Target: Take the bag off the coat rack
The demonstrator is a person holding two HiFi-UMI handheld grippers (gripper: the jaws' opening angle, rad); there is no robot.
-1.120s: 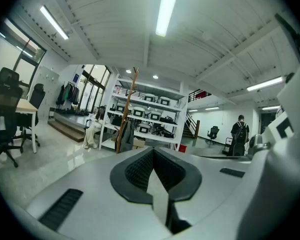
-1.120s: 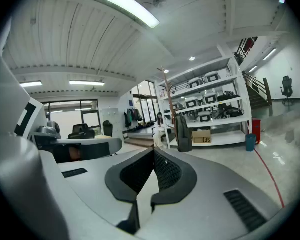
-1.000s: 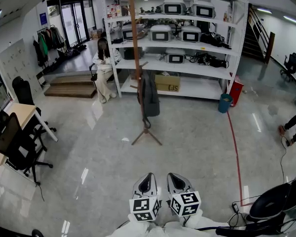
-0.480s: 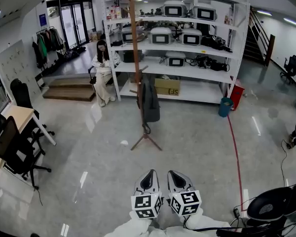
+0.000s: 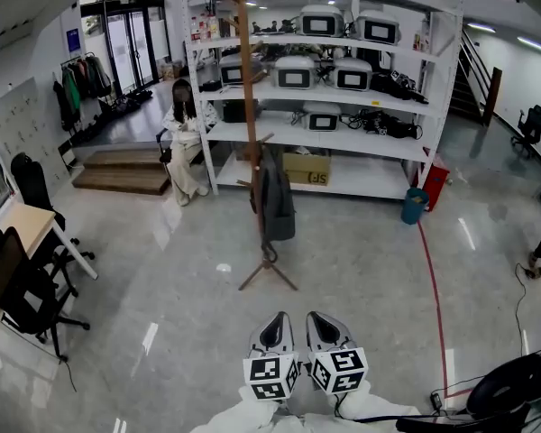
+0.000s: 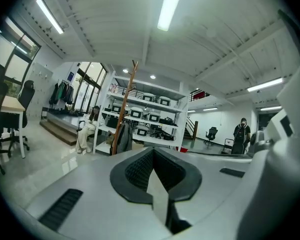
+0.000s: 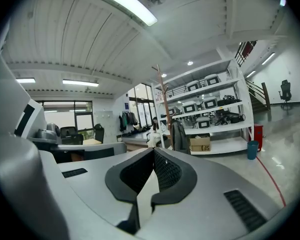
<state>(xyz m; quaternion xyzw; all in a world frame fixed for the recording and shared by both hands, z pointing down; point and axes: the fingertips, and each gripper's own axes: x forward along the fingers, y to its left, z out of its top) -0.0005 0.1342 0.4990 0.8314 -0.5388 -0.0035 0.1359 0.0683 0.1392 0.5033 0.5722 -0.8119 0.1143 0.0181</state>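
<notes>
Nearest: left gripper and right gripper, held low and side by side, pointing forward, jaws of each pressed together on nothing. Farther, well apart across the floor: coat rack, upright; dark bag hanging on its pole's lower half. Behind: white shelving.

Head view: high, from the person's head, facing forward and steeply down. Left gripper and right gripper sit close at the bottom edge, coat rack well ahead. Each gripper view rides low on its gripper, looks along the jaws, tilted up, lots of ceiling. All three share the far-off coat rack and white shelving.
</notes>
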